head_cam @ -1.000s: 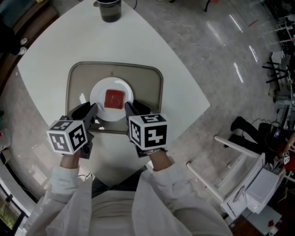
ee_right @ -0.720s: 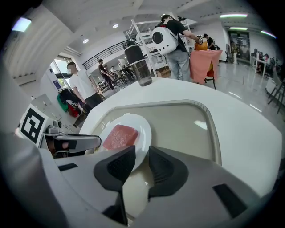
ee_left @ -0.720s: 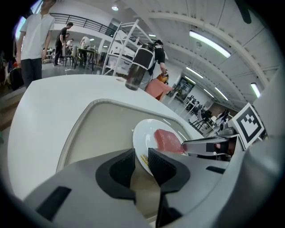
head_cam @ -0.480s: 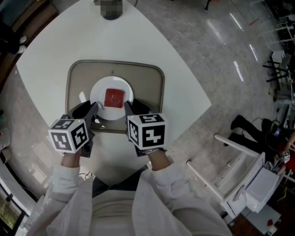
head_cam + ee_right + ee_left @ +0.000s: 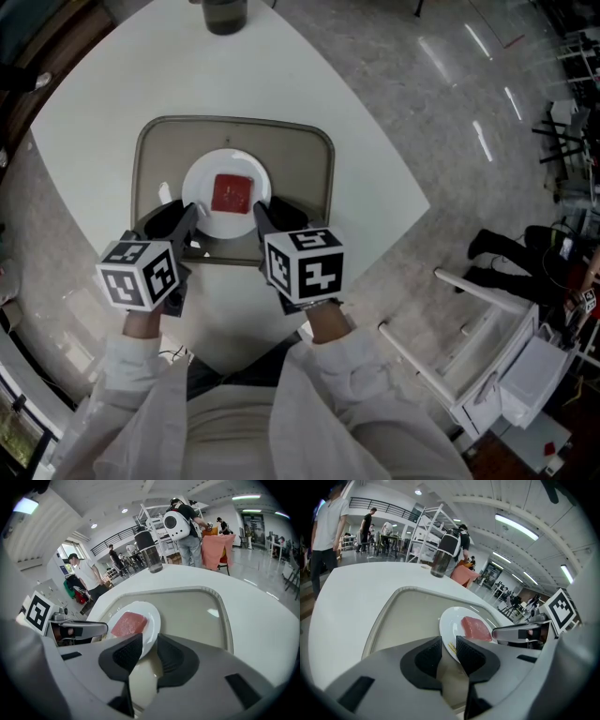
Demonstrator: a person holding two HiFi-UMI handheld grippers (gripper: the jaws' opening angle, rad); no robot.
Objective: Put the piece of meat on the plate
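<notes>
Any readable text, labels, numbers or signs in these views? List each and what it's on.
No words or numbers can be read in any view.
Marker cubes on the left tool and the right tool: black-and-white square patterns only, no text.
Rim of the round white plate: a small yellow print, too small to read.
Dark cylindrical cup: no label can be made out.

Tray (image 5: 311, 178), plate (image 5: 200, 176), piece of meat (image 5: 232, 192) shifted slightly toward 12 o'clock in head view; cup (image 5: 223, 14) more cropped at top edge.
</notes>
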